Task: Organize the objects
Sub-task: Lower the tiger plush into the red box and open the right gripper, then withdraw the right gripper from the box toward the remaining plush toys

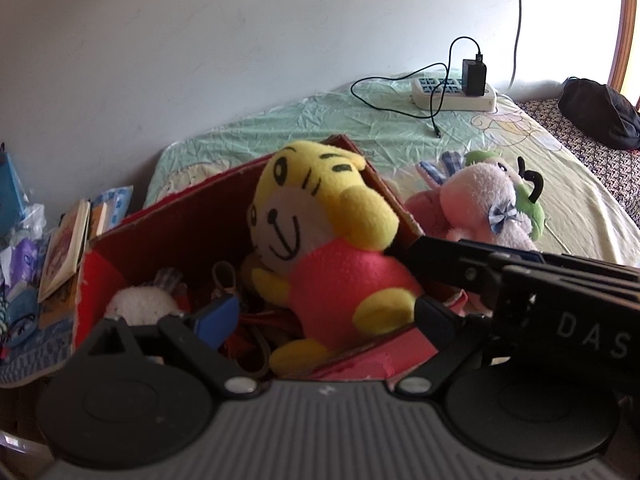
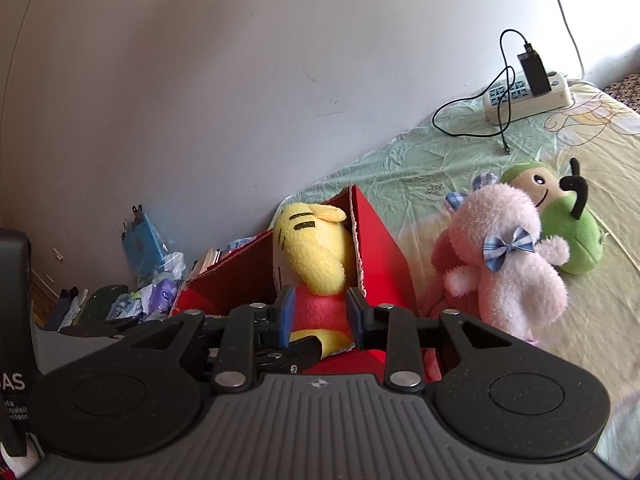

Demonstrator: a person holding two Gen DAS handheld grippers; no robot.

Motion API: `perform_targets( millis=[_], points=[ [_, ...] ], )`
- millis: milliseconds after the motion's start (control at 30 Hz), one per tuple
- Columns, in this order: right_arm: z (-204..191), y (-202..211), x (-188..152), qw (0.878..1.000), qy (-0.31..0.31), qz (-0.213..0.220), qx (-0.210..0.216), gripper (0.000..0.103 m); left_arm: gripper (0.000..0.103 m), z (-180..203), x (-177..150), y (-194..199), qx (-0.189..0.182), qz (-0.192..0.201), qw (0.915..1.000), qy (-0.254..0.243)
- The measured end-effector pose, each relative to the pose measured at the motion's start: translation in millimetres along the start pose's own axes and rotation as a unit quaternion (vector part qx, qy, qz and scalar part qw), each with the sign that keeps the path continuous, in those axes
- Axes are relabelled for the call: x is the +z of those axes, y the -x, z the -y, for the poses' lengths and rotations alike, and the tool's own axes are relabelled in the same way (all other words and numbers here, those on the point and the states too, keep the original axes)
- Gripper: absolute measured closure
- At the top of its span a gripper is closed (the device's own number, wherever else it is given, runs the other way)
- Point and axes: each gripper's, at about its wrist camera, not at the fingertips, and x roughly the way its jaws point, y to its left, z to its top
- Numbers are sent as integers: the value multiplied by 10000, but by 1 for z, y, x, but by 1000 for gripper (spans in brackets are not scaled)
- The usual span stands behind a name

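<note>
With my right gripper (image 2: 320, 314) closed on the red-shirted body of the yellow plush tiger (image 2: 312, 256), its blue pads (image 2: 286, 316) press in from either side of the toy's torso, just above a yellow foot. From the left wrist view I see the tiger sitting half inside the red cardboard box (image 1: 192, 220), head leaning against the far corner, one foot hanging over the near rim. My left gripper (image 1: 320, 312) hovers at the box's near edge with its jaws spread wide around the tiger; one blue pad (image 1: 218, 316) is inside the box, and the other finger is hidden behind the right gripper's black body. A small white plush (image 1: 140, 304) lies in the box's left corner beside some straps. Just right of the box, on the pale green bedsheet (image 2: 592, 340), a pink plush with a blue checked bow (image 2: 512, 264) rests against a green plush with a tan face (image 2: 560, 224). Farther back, a white power strip (image 2: 528, 98) with a black charger (image 2: 534, 68) lies near the wall. Books and bags (image 1: 60, 252) clutter the floor left of the box.
</note>
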Motion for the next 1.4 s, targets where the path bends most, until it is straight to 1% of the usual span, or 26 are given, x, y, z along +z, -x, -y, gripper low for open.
perform_targets(
  millis=[300,467,600,867,933,1400],
  points=[
    [0,9,-7,9999,-55,36,-92,70,8,6,-7,6,23,-143,9999,3],
    [3,12,-12,9998,-175,-33,-68,69,8,10,-11,8,2,-252,9997,17],
    [6,13,-15,9997,-235,-75,-52,69,8,14,-13,9,60,-281,9996,-30],
    [12,15,-18,9993,-323,-146,-73,66,7,22,-17,4,-21,-449,9990,-55],
    [14,15,-20,9992,-346,-173,-83,65,2,25,-18,4,-22,-445,9989,-113],
    [32,11,-24,9973,-606,-317,-252,65,2,36,-18,-3,85,-433,9983,-375]
  ],
)
